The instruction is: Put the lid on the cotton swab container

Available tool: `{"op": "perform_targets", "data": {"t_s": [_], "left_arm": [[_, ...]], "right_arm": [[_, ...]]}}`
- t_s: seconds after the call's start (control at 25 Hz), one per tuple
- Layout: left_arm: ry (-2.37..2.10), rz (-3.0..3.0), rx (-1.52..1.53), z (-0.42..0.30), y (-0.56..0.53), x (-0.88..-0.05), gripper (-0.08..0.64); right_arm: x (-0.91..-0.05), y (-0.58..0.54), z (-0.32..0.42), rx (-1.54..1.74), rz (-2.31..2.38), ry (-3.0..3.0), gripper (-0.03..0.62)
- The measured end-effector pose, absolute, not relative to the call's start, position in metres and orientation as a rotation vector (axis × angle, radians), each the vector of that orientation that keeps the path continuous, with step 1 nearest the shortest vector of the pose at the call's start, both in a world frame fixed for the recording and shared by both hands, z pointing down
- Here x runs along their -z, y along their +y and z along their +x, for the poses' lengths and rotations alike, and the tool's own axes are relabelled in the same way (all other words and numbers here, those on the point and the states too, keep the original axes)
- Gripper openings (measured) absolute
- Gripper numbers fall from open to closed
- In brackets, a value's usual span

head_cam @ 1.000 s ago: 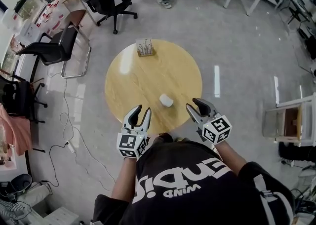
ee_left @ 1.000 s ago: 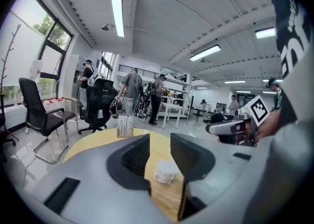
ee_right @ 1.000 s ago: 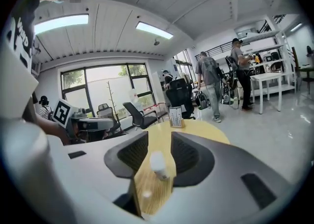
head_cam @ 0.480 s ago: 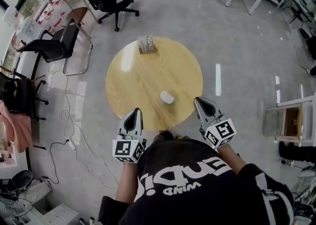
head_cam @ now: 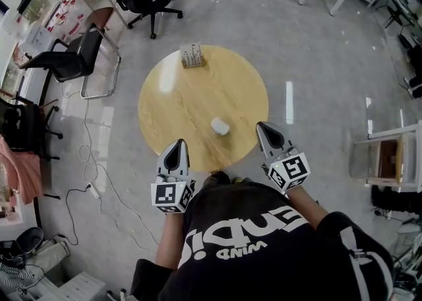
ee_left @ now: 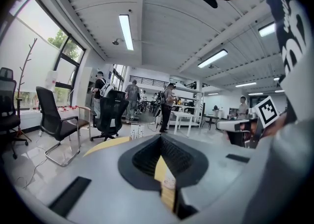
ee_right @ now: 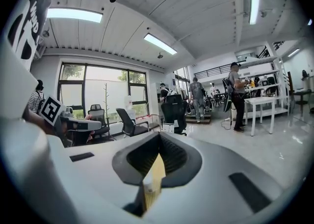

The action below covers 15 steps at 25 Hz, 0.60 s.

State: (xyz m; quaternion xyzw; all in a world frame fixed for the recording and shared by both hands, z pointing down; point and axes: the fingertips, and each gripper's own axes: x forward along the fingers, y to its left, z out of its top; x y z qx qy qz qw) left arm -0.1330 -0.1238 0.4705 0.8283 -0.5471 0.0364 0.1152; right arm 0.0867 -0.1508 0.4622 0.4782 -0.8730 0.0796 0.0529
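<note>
head view first: looking steeply down on a round table [head_cam: 198, 95] of pale yellow wood, smooth enough to glare under the ceiling lights, set on a glossy grey floor. toward its near edge, a small white rounded thing [head_cam: 219, 126], taken to be the cotton swab container; too small to tell whether capped, and no loose lid made out anywhere on the wood. at the far rim, a little boxy stand [head_cam: 191, 55] with pale uprights.

at the table's near edge, flanking the container but apart from it: left gripper [head_cam: 177, 144] and right gripper [head_cam: 264, 128], grey wedge-shaped shells with black ribbed pads and a marker cube behind each. seen from each gripper view, jaws just brought the last bit together, pads flat against each other, gripping nothing.

judged as a pause with hands off: fits equally a container waiting for its lid and one capped and let go. cannot settle which from here. for any further contact: jaws parted beforehand, then a gentle pinch, given a light, slick plastic body likely to skid on that smooth wood.
</note>
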Motion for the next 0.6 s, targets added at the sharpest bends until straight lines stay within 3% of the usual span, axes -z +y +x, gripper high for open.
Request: {"op": "perform_targets", "data": {"t_s": [0.6], "left_arm": [[-1.621, 2.396, -0.118, -0.137, -0.123, -0.475, 0.011]], "right_arm": [[-0.474, -0.149, 0.083, -0.238, 1.412, -2.634, 0.003]]}}
